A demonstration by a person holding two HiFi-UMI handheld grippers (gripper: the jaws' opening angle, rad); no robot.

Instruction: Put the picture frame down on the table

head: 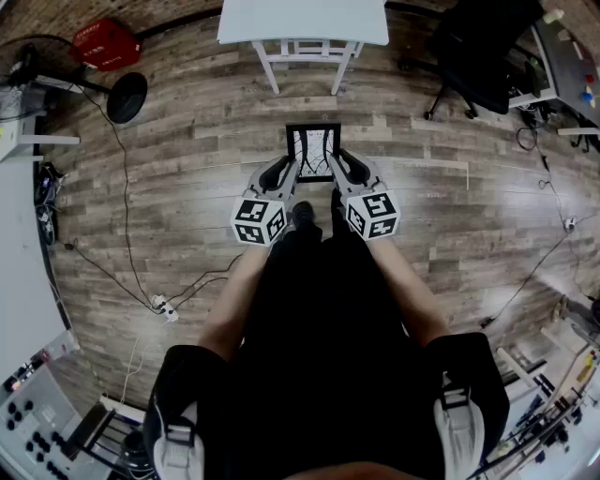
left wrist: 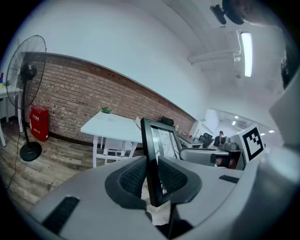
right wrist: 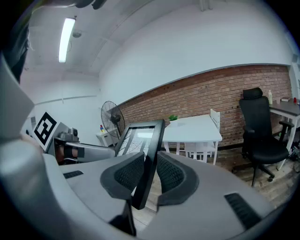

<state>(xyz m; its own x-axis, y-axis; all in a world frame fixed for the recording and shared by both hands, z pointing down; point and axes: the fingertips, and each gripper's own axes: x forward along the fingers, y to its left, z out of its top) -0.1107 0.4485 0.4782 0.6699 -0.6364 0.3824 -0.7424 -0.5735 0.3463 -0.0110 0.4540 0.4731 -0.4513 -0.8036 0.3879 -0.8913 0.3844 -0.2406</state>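
A black picture frame (head: 312, 150) with a pale line drawing hangs upright in the air over the wooden floor, held from both sides. My left gripper (head: 286, 173) is shut on its left edge; the frame's edge (left wrist: 151, 159) stands clamped between the dark ribbed pads (left wrist: 132, 177). My right gripper (head: 339, 172) is shut on the right edge, the frame (right wrist: 143, 161) pinched between its pads (right wrist: 171, 173). The white table (head: 304, 21) stands ahead of the frame, a short way off, seen as the white table (left wrist: 110, 125) and the white table (right wrist: 193, 127) in the gripper views.
A white chair (head: 300, 49) is tucked under the table. A black office chair (head: 480, 52) stands to the right, a standing fan (head: 127, 96) and a red box (head: 105, 43) to the left. Cables (head: 164, 305) trail across the floor. A small green plant (right wrist: 173, 117) sits on the table.
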